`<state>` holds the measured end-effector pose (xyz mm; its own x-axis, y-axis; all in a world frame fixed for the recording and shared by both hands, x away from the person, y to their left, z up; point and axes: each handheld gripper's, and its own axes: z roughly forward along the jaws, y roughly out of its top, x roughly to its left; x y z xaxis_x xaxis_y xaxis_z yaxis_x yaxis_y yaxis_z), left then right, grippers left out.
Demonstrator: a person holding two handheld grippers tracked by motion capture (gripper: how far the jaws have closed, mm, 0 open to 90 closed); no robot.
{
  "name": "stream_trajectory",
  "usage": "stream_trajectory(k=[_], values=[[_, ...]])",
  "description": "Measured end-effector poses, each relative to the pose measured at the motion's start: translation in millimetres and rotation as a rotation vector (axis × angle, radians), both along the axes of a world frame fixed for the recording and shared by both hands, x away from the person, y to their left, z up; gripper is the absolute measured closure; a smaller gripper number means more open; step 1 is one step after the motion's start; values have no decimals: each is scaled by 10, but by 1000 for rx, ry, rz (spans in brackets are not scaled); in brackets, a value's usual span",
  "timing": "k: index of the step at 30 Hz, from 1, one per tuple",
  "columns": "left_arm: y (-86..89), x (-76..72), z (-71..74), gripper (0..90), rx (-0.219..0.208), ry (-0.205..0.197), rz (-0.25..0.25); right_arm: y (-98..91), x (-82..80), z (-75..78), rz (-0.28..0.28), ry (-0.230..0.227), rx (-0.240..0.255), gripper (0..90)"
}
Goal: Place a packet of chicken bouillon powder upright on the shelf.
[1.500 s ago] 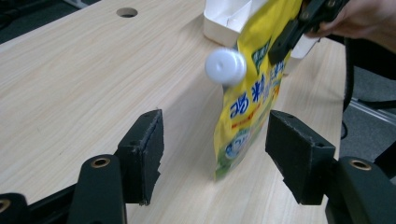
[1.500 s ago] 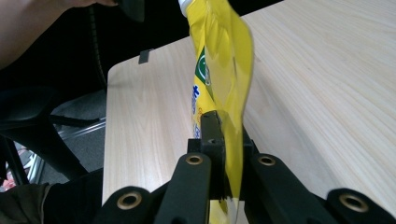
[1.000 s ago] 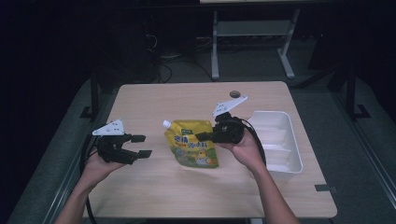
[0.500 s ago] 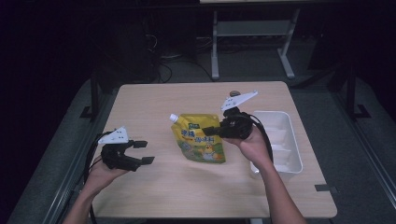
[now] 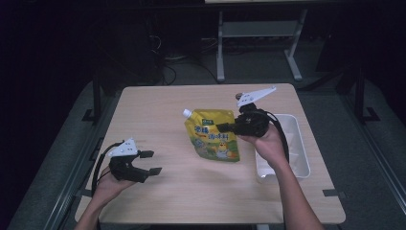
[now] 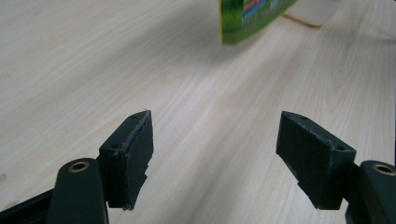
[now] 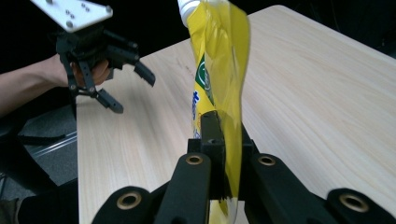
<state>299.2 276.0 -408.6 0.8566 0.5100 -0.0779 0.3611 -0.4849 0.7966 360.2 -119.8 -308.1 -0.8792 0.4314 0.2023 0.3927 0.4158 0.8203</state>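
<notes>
A yellow-green spouted pouch (image 5: 210, 138) with a white cap hangs tilted over the middle of the wooden table (image 5: 158, 110). My right gripper (image 5: 225, 127) is shut on its right edge. In the right gripper view the jaws (image 7: 219, 135) pinch the pouch (image 7: 219, 56) near its lower edge, spout upward. My left gripper (image 5: 151, 163) is low over the table's near left, empty, and its jaws have just been opening. In the left gripper view it (image 6: 215, 154) stands wide open over bare wood, the pouch's bottom (image 6: 252, 16) far ahead.
A white tray (image 5: 294, 148) lies at the table's right side, under the right wrist. The left gripper (image 7: 133, 92) and its hand show at the table's far corner in the right gripper view. Dark floor and a metal stand (image 5: 258, 43) lie beyond the table.
The right gripper has carried the pouch up and slightly right, toward the tray. The left hand has sunk toward the table's near left edge, its jaws a bit wider.
</notes>
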Motion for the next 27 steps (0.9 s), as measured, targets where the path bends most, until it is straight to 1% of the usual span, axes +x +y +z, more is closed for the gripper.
stream_trajectory(k=[4, 6, 8, 9, 10, 12, 14, 15, 16, 20, 21, 22, 25, 27], values=[[8, -19, -29, 264, 1, -4, 5, -90, 34, 60, -16, -10, 3, 890], [20, -25, -36, 264, -16, -11, 7, -133, 50, 82, -25, -13, 4, 890], [27, -31, -44, 264, -20, -10, 9, -155, 56, 92, -30, -14, 5, 890], [37, -36, -57, 263, -18, -11, 12, -206, 69, 114, -42, -15, 4, 889], [37, -36, -57, 263, -18, -11, 12, -206, 69, 114, -42, -15, 4, 889], [54, -40, -80, 264, -17, -4, 20, -280, 93, 140, -55, -20, 5, 889], [59, -36, -87, 263, -17, -3, 21, -310, 104, 147, -58, -22, 7, 890], [67, -28, -101, 263, -19, 4, 27, -377, 134, 151, -67, -18, 13, 890], [68, -25, -109, 262, -19, 5, 28, -397, 142, 152, -69, -18, 15, 890], [49, -27, -128, 260, -11, 8, 22, -462, 169, 153, -82, -18, 10, 890], [34, -29, -137, 260, -9, 9, 18, -525, 179, 157, -90, -20, 9, 890], [34, -29, -137, 260, -9, 9, 18, -545, 179, 160, -94, -21, 8, 890], [33, -27, -139, 260, -14, 10, 16, -636, 183, 170, -112, -24, 10, 890], [53, -25, -131, 261, -25, 12, 23, -700, 180, 184, -124, -28, 13, 890]])
